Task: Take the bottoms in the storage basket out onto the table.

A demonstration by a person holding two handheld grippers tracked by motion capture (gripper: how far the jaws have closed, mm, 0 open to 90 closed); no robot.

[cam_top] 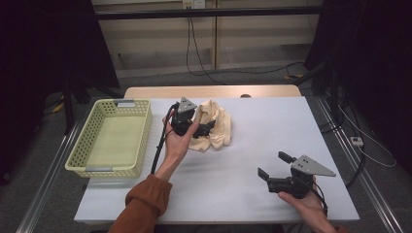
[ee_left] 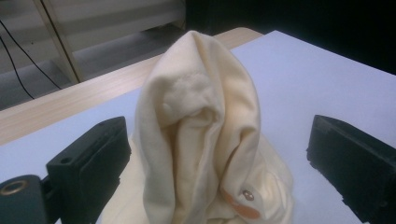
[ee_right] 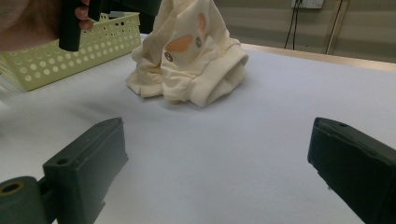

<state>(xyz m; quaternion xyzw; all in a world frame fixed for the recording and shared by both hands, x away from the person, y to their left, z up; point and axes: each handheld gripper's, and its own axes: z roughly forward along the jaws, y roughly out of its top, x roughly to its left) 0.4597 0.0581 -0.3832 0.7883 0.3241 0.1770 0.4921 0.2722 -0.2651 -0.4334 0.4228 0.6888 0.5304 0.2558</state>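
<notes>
A crumpled cream garment (cam_top: pixel 217 127) with orange patches lies on the white table cover, back of centre. My left gripper (cam_top: pixel 206 127) is at its left side, held by a hand in a rust sleeve. In the left gripper view the jaws stand wide apart on either side of a raised fold of the garment (ee_left: pixel 201 130), so my left gripper (ee_left: pixel 217 135) is open, not closed on the cloth. My right gripper (cam_top: pixel 274 164) hovers at the front right, open and empty. In the right gripper view, the garment (ee_right: pixel 196 70) lies well beyond my right gripper (ee_right: pixel 217 140).
A pale green perforated basket (cam_top: pixel 116 138) stands empty at the table's left side, also seen as the basket (ee_right: pixel 56 56) in the right gripper view. The wooden table edge (cam_top: pixel 214 91) runs along the back. Cables lie on the floor behind.
</notes>
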